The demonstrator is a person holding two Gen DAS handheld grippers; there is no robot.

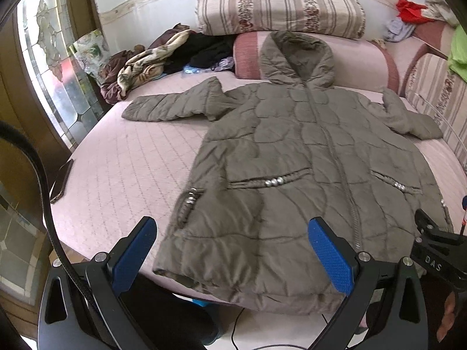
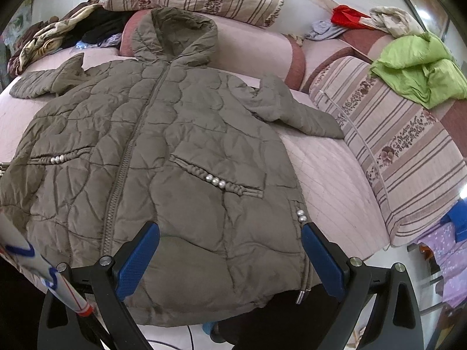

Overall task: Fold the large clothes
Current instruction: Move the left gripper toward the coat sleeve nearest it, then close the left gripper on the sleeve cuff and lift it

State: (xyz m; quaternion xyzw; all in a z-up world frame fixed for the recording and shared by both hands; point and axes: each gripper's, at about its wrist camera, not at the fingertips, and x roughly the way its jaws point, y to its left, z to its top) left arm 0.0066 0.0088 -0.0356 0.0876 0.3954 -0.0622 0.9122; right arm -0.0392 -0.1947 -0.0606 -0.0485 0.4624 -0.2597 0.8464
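Jacket (image 1: pixel 306 157), olive and quilted, lies zipped and spread face-up across the bed (image 1: pixel 122 160), hem at its near edge, and with left tool (image 1: pixel 233 250) and right tool (image 2: pixel 230 250) both gaping empty above that hem, I'd pinch each hem corner deep before folding.

The quilted coat (image 2: pixel 175 134) was olive-grey with silver beads at its pockets; the bed cover (image 1: pixel 122 169) was pale pink; the pillow (image 1: pixel 280 5) bore beige stripes and floral bands; a crumpled garment (image 2: pixel 420 67) was lime green; the gripper pads (image 2: pixel 137 265) were blue.
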